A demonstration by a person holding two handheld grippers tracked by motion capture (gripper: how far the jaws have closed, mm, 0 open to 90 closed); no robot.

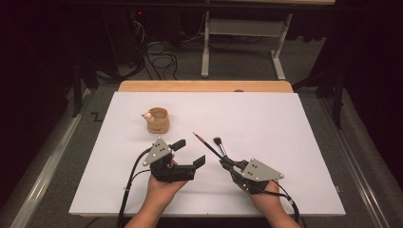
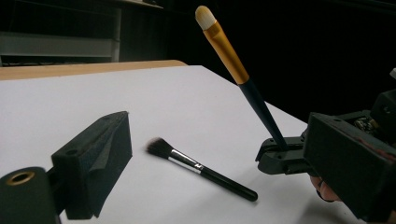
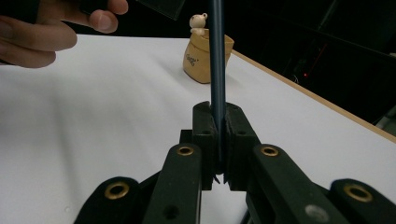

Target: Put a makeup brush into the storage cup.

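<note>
Each claw is matte black: the left claw [image 1: 189,153] and right claw [image 1: 223,162] carry grey three-cornered plates dotted with dark screws, brass-ringed pivots, and black cables trailing back. Forearms are bare.

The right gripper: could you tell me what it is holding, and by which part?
The right gripper clamps the gold-ferruled brush by the tip of its dark handle, bristles raised.

surface: white table [image 1: 285,142] | on it: tan bear pot [image 1: 157,120], black-haired brush [image 2: 201,169]
</note>
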